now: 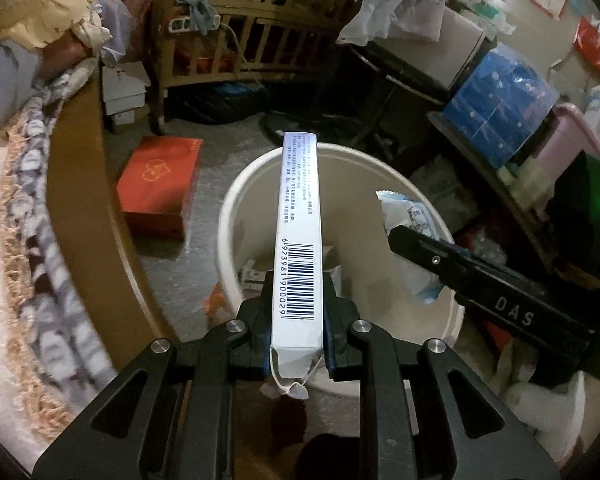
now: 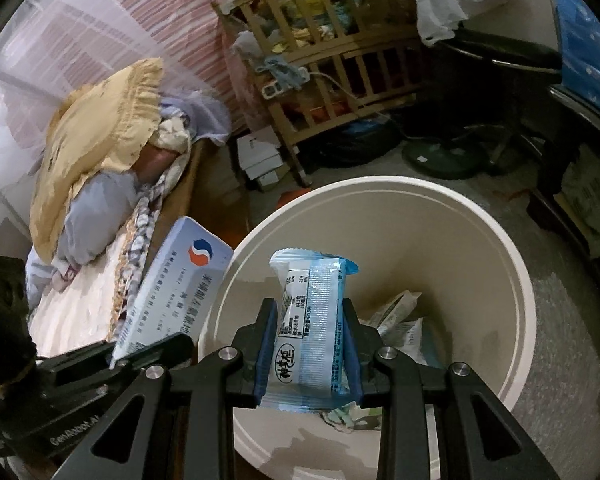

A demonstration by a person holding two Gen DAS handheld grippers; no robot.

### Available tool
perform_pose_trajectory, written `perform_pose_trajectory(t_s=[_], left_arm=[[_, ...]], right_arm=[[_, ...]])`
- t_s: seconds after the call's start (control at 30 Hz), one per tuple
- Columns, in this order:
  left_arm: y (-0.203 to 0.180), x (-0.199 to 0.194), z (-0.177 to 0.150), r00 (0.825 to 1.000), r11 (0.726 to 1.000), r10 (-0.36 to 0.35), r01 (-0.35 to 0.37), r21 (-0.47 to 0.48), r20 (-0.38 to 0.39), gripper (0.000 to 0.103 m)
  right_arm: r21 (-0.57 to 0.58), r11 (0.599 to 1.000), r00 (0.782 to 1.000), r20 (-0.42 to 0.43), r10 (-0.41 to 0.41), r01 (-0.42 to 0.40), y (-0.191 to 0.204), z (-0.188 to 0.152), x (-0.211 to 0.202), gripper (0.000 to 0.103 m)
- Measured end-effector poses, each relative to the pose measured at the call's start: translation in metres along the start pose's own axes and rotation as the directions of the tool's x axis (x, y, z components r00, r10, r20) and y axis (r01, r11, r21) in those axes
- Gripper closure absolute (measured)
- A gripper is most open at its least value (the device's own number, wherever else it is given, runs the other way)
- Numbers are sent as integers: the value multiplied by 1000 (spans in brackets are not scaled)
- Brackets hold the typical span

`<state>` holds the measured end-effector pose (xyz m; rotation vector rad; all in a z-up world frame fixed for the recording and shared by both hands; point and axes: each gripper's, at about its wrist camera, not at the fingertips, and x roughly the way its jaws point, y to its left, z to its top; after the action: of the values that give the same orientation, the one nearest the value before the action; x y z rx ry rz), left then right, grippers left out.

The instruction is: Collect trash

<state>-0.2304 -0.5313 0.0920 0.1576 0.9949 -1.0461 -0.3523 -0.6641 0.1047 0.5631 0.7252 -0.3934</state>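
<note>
My left gripper (image 1: 298, 300) is shut on a long white box (image 1: 300, 232) with a barcode, held edge-up above the cream trash bin (image 1: 236, 200). The same box (image 2: 172, 292) shows at the left in the right wrist view, over the bin's left rim. My right gripper (image 2: 310, 320) is shut on a blue and white snack wrapper (image 2: 308, 320), held above the bin's (image 2: 516, 256) opening. The wrapper (image 1: 410, 216) and the right gripper (image 1: 404, 236) show at the right in the left wrist view. Several wrappers (image 2: 400, 316) lie at the bin's bottom.
A bed with a yellow pillow (image 2: 96, 128) runs along the left. A red box (image 1: 160, 184) lies on the floor beside the bin. A wooden crib (image 1: 252, 28) stands behind. A fan base (image 2: 436, 156), blue packs (image 1: 500, 104) and cluttered shelves fill the right.
</note>
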Motion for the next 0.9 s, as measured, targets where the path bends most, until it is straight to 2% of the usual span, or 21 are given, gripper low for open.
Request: perform_pose_trajectory(t_s=[0.03,0.07,0.13,0.3,0.4,0.53,0.6,0.73,0.87,0.9], left_arm=[[0,1,1,1000,1000,-17,17,-3,4,78],[-1,1,3,1000,1000,-26,26,-8,8,62],[0,-2,3,999,999,-47,47,-22,24,42],[3,-13,0,999,1000,-3,4,-15,32,41],[7,-28,-6,995,997,70,-69,-21,68,41],[12,-53,-14,983,991,132,-133,-6,123,41],[13,-64,-17,976,986,168,-169,-2,141,41],[12,-90,-23,959,978,201,-209,19,201,41],[14,-116,-25,945,977,205,-215,12,254,41],[15,-125,-26,937,975,213,-224,7,277,41]], right_arm=[[6,1000,1000,8,-5,5,-1,1,-1,69],[13,1000,1000,16,-7,7,-2,1,-3,61],[18,1000,1000,24,-6,5,-3,1,-4,58],[2,1000,1000,18,-10,10,0,-1,-6,58],[-40,999,999,32,-16,17,12,-3,-12,58],[-95,995,997,78,-26,34,31,-6,-24,53],[-126,991,994,106,-41,54,43,-7,-32,41],[-147,987,989,143,-39,60,59,-10,-47,41],[-153,986,984,175,-43,70,68,-12,-60,40],[-154,985,979,198,-46,78,75,-13,-69,40]])
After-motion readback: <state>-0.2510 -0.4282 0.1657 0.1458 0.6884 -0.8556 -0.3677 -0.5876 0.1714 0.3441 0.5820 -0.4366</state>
